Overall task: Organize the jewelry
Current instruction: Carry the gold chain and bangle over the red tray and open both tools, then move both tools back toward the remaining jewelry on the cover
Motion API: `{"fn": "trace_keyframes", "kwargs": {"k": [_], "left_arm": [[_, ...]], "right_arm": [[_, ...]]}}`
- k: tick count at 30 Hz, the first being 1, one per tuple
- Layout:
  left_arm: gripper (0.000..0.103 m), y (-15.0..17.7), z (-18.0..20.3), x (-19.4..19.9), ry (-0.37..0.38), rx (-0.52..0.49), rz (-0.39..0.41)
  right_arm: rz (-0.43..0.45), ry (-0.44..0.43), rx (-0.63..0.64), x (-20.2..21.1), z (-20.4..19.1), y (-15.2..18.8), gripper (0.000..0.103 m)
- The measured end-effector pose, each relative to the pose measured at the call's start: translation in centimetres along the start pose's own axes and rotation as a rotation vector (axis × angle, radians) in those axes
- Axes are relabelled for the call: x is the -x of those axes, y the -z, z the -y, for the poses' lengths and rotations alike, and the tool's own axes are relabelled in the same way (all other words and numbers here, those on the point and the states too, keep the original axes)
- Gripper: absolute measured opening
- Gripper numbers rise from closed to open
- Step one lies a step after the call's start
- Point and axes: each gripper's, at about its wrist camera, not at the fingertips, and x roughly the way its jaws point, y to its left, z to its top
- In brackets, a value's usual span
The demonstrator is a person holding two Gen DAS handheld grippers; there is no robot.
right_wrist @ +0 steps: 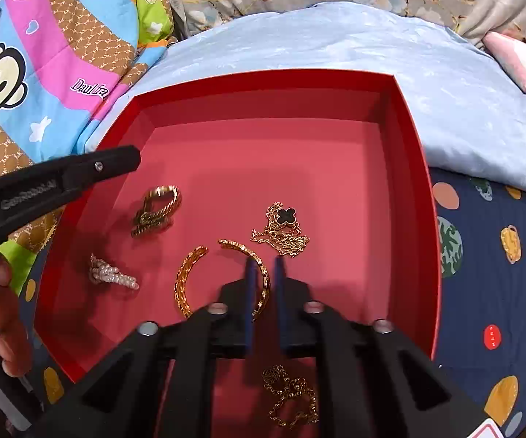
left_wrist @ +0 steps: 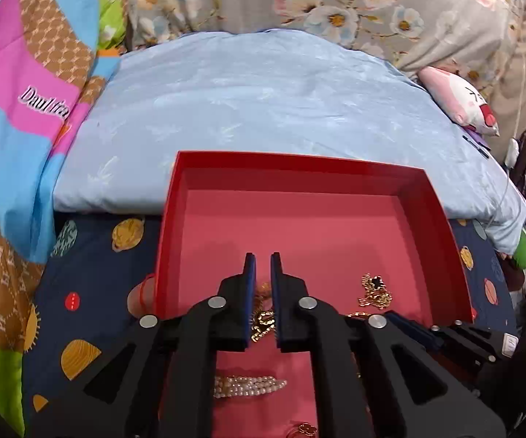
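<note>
A red box [right_wrist: 414, 168] with a pink floor lies on the bed and holds jewelry. In the right wrist view I see a gold open bangle [right_wrist: 186, 284], a gold chain with a black clover [right_wrist: 284, 230], a chunky gold clip [right_wrist: 157, 210], a pearl clip [right_wrist: 113, 273] and another gold chain [right_wrist: 292, 398]. My right gripper [right_wrist: 263, 261] hovers over the bangle, jaws slightly apart and empty. My left gripper [left_wrist: 263, 255] hovers over the gold clip [left_wrist: 263, 323], jaws slightly apart and empty. The pearl clip [left_wrist: 248, 385] and the clover chain [left_wrist: 374, 290] also show there.
The box [left_wrist: 168, 219] rests on a navy planet-print sheet [left_wrist: 91, 292]. A light blue pillow [left_wrist: 263, 102] lies behind it. A colourful quilt [left_wrist: 18, 109] is at the left, a plush toy [left_wrist: 463, 102] at the right.
</note>
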Motion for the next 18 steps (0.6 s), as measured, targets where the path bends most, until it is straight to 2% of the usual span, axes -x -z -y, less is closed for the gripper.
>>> {"fn": "trace_keyframes", "kwargs": {"k": [1,2,3,7,10,14,18], "left_arm": [[0.017,0.0,-0.2,0.0,-0.005,0.013,-0.001],[0.028,0.0,-0.4,0.3,-0.018,0.026,0.003],[0.033,0.0,-0.7,0.9,-0.024,0.039,0.016],[0.035,0.0,-1.7,4.2,-0.030,0.056,0.065],[0.045,1.0,-2.4,7.6,-0.017,0.073,0.098],[0.046,4.1,-2.9,11.7,-0.014,0.081,0.112],[0.046,8.6,-3.2,14.4,-0.010,0.101,0.075]], "right_arm": [[0.015,0.005,0.001,0.4,0.0,0.0,0.023],[0.039,0.010,0.003,1.3,0.0,-0.1,0.025],[0.067,0.013,0.006,2.4,0.0,0.0,0.026],[0.159,-0.017,-0.010,7.5,0.3,0.7,0.033],[0.204,-0.056,-0.029,11.3,0.6,2.3,0.035],[0.227,-0.100,-0.045,15.4,0.4,5.4,0.035],[0.217,-0.101,-0.019,18.4,-0.5,9.4,0.035]]}}
